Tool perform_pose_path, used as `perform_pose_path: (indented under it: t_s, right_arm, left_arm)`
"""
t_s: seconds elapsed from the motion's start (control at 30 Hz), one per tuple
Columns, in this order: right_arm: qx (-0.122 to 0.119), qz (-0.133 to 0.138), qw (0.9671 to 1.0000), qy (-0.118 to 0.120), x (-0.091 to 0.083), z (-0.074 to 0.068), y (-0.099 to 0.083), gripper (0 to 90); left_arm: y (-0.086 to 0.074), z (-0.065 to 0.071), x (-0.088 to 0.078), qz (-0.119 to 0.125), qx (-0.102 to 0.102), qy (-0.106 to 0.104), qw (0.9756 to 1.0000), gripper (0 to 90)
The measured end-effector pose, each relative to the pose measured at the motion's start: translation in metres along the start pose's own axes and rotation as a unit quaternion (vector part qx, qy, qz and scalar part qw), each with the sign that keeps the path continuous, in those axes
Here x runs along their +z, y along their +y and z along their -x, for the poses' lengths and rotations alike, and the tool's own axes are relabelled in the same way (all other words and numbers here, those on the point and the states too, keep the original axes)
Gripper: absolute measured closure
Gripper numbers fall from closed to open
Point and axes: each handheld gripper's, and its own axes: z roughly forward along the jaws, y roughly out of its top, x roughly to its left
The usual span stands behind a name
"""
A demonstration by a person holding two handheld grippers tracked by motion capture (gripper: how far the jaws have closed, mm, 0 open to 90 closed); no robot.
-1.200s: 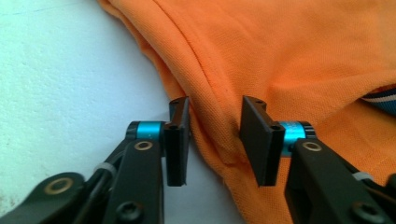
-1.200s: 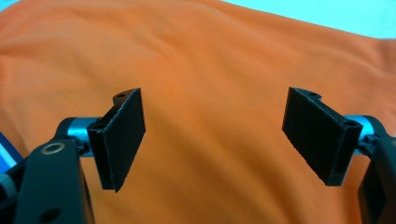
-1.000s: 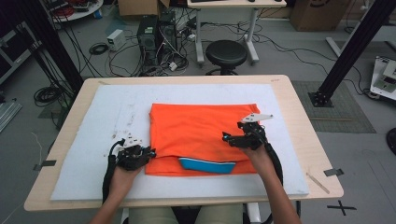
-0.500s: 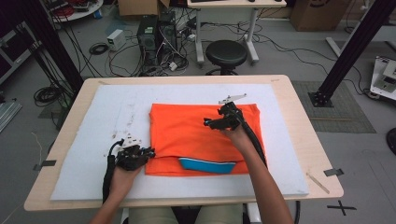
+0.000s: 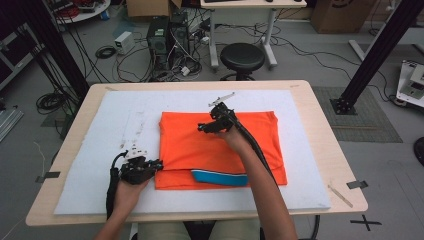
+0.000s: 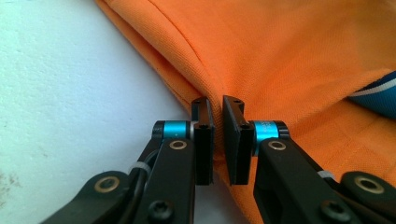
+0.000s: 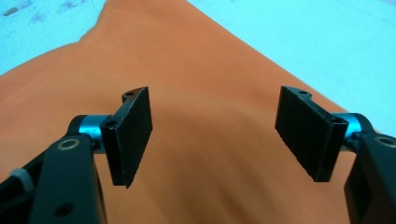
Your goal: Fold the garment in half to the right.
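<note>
Clearly the work in hand is folding the orange shirt [image 5: 220,150], which lies flat on the white mat [image 5: 100,150] of the table [image 5: 320,100], its blue collar [image 5: 220,177] at the near edge. At the left, the left hand-held gripper [image 5: 156,165] has just been closing and now pinches the shirt's near left corner, fabric between its nearly shut pads [image 6: 203,135]. Over the shirt's middle, the right hand-held gripper [image 5: 202,127] hovers wide and empty, its jaws having just narrowed a little. To fold well, I would take the far left corner before lifting, then raise both together so the edge stays straight.
</note>
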Motion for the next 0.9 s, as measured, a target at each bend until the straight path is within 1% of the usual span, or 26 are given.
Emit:
perform_pose_path:
  t_s: [0.07, 0.17, 0.23, 0.27, 0.37, 0.47, 0.53, 0.6, 0.77, 0.9]
  right_arm:
    - [-0.007, -0.003, 1.0000, 0.003, 0.008, -0.004, 0.006, 30.0]
    - [-0.012, -0.015, 0.9998, 0.003, 0.022, -0.010, 0.016, 30.3]
    - [-0.017, -0.015, 0.9997, 0.009, 0.030, -0.014, 0.021, 33.3]
    - [-0.017, -0.018, 0.9996, 0.012, 0.034, -0.017, 0.023, 33.4]
    - [-0.019, -0.033, 0.9991, 0.021, 0.048, -0.024, 0.030, 34.8]
    - [-0.022, -0.035, 0.9986, 0.034, 0.061, -0.032, 0.038, 36.7]
    - [-0.026, -0.034, 0.9984, 0.038, 0.069, -0.037, 0.042, 37.9]
    - [-0.027, -0.039, 0.9981, 0.039, 0.076, -0.042, 0.045, 37.9]
    - [-0.031, -0.039, 0.9976, 0.047, 0.089, -0.051, 0.052, 38.6]
    - [-0.034, -0.045, 0.9973, 0.047, 0.098, -0.058, 0.057, 38.7]
  left_arm:
    - [0.000, -0.001, 0.000, -0.001, -0.001, -0.002, 1.0000, 83.0]
    - [0.000, -0.001, 0.000, -0.001, -0.002, -0.004, 1.0000, 83.0]
    - [0.000, -0.001, 0.000, 0.000, -0.002, -0.002, 1.0000, 83.0]
    - [0.000, -0.001, 0.000, 0.000, -0.002, -0.002, 1.0000, 83.0]
    - [0.000, -0.001, 0.001, 0.000, -0.002, -0.002, 1.0000, 83.0]
    - [-0.001, -0.001, 0.001, 0.000, 0.000, -0.002, 1.0000, 82.9]
    - [-0.001, -0.001, 0.001, 0.000, 0.000, -0.002, 1.0000, 82.9]
    - [-0.001, -0.001, 0.001, 0.001, 0.000, -0.002, 1.0000, 82.8]
    - [-0.001, 0.000, 0.001, 0.002, 0.000, -0.001, 1.0000, 82.8]
    - [-0.001, 0.000, 0.001, 0.003, 0.000, 0.000, 1.0000, 82.8]
